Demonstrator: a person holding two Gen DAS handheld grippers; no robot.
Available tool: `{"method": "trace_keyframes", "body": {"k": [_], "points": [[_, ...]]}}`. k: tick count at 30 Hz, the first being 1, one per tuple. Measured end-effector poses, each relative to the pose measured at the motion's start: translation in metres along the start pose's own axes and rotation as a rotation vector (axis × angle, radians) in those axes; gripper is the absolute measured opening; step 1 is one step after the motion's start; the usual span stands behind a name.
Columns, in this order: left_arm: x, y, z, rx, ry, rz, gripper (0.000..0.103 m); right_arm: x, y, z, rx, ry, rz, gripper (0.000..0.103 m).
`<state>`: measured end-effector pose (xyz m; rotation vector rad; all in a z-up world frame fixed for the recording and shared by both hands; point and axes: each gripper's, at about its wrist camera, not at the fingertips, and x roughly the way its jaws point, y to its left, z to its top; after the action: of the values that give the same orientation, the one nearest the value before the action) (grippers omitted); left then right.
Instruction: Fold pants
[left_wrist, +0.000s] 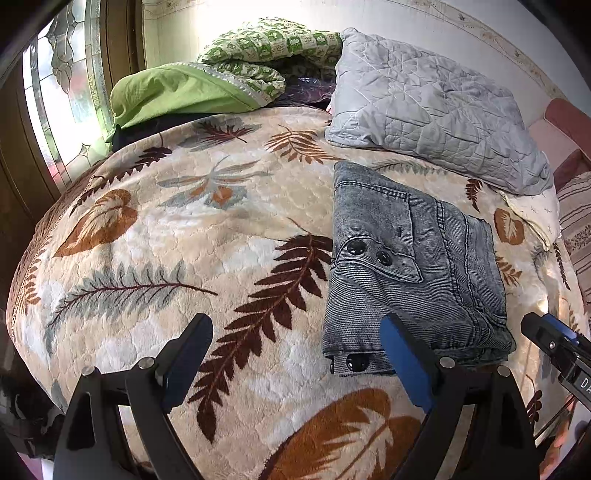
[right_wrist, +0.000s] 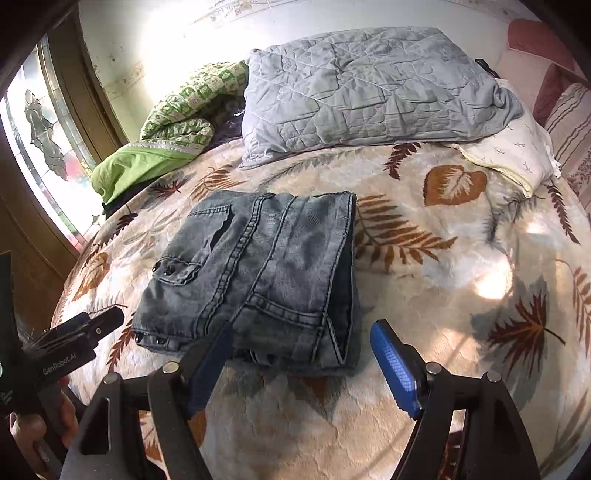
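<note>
We have the pants, a pair of washed grey-blue denim jeans, already gathered into a thick rectangular bundle on the cream plush bedspread printed with brown and grey leaves. The bundle lies toward our near edge of the bed, well short of the grey quilted pillow at the far edge and well apart from the green patterned bedding at the far left corner.

Our left gripper hangs with its jaws spread wide and nothing between them; its blue-padded right finger sits just beside the bundle's near left corner, where the black snap buttons show. Our right gripper is likewise spread wide and empty, its left finger over the bundle's near edge, though we cannot tell whether it touches the cloth.

The relation that matters: the bundle lies straight ahead of both claws, between them, its long axis running away from us toward the pillow. The left claw has it off to its right, the right claw off to its left; the right looks slightly nearer to the middle of the near edge.

We judge the folding nearly or wholly finished. Any further fold would mean pinching the stacked layers along that near edge.
</note>
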<state>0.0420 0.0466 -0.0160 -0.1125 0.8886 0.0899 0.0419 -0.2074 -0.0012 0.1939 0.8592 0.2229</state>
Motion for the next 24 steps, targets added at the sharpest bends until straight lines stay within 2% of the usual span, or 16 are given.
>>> {"method": "trace_keyframes", "body": {"k": [2, 4, 5, 6, 8, 13, 24], "points": [[0.016, -0.004, -0.004, 0.004, 0.021, -0.008, 0.092, 0.020, 0.003, 0.002, -0.010, 0.024, -0.020, 0.084], [0.026, -0.005, -0.010, 0.011, 0.019, 0.012, 0.098, 0.049, 0.003, -0.006, -0.039, 0.099, -0.063, 0.085], [0.024, -0.003, -0.010, -0.002, 0.017, 0.005, 0.098, 0.064, 0.001, -0.012, -0.042, 0.154, -0.068, 0.085], [0.019, 0.000, -0.009, -0.016, 0.019, -0.009, 0.098, 0.065, -0.005, -0.014, -0.007, 0.151, -0.040, 0.085], [0.004, 0.002, -0.007, -0.019, -0.004, -0.008, 0.098, 0.052, -0.013, -0.012, 0.051, 0.132, -0.019, 0.085], [-0.036, -0.007, -0.008, 0.025, -0.068, -0.061, 0.098, 0.001, -0.011, -0.015, 0.014, 0.026, -0.002, 0.086], [-0.071, -0.038, -0.024, 0.090, -0.091, -0.090, 0.098, -0.046, -0.008, -0.059, -0.022, 0.019, 0.016, 0.086]]}}
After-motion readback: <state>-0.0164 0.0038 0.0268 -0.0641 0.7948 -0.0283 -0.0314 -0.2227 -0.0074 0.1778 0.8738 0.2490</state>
